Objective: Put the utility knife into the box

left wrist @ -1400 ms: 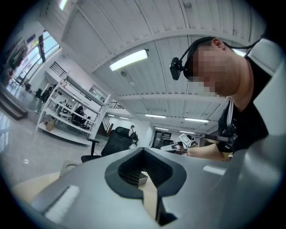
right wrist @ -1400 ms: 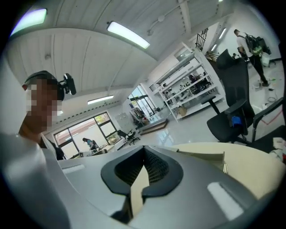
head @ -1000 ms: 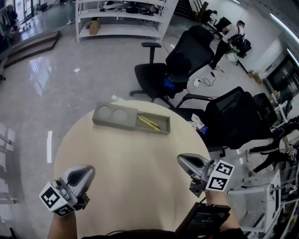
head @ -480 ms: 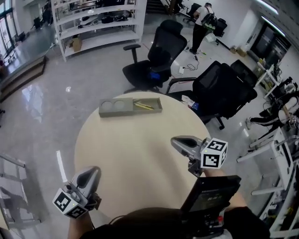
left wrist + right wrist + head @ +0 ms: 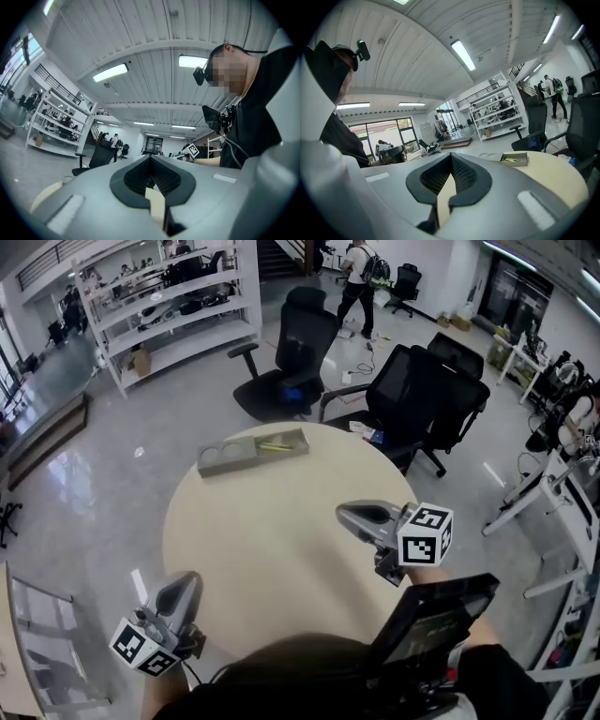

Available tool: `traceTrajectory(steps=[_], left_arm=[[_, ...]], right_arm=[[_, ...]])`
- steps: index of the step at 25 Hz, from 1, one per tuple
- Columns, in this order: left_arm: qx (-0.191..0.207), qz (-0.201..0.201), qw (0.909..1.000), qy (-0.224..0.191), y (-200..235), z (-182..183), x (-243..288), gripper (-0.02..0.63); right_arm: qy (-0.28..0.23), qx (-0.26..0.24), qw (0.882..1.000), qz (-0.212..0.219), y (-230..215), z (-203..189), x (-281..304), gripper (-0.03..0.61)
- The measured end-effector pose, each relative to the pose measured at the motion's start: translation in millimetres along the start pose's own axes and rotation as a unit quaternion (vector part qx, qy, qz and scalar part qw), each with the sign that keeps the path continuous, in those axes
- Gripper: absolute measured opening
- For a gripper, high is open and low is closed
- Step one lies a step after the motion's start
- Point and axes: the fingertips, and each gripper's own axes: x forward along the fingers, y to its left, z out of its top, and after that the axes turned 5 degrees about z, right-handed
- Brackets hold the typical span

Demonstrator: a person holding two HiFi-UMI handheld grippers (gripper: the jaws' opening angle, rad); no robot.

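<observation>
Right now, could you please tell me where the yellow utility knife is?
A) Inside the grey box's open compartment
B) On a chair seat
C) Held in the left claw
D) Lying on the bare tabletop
A: the utility knife lies in the open compartment of the grey box, beside its two round recesses, at the far edge of the table.

Beige table (image 5: 272,540), grey box (image 5: 246,461), yellow utility knife (image 5: 275,446), black chairs (image 5: 305,338), silver-grey left gripper (image 5: 185,578) and right gripper (image 5: 343,514), black-and-white marker cubes (image 5: 425,535)
</observation>
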Motion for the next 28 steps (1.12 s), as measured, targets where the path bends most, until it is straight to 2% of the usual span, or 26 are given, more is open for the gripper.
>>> traceTrajectory(steps=[3,8,12,16,21,25,28], left_arm=[[0.007,0.017,0.9998,-0.008,-31.3,1.5,5.4,-0.002],[-0.02,0.034,0.9988,-0.028,-95.4,-9.2,40.7,-0.002],[-0.031,0.041,0.9984,-0.024,-144.7,-24.2,69.3,-0.002],[-0.023,0.05,0.9985,-0.008,-176.6,-34.8,89.3,-0.002],[-0.001,0.047,0.9989,-0.004,-190.6,-24.6,87.7,-0.002],[0.008,0.033,0.9994,-0.009,-176.0,-7.7,72.8,-0.002],[0.012,0.024,0.9995,-0.017,-162.1,4.0,59.4,-0.002]], right_arm=[[-0.014,-0.013,1.0,0.009,2.3,8.8,-40.0,0.014],[-0.032,-0.014,0.999,0.038,-12.5,13.1,-108.7,0.014],[-0.032,0.002,0.997,0.071,-26.0,-1.7,-142.6,0.014],[-0.041,0.018,0.994,0.097,-39.8,-11.1,-160.3,0.012],[-0.05,0.015,0.994,0.097,-33.6,-5.2,-166.9,0.013],[-0.066,-0.004,0.994,0.085,-11.4,5.0,-157.9,0.012],[-0.072,0.0,0.995,0.074,2.0,3.8,-143.5,0.012]])
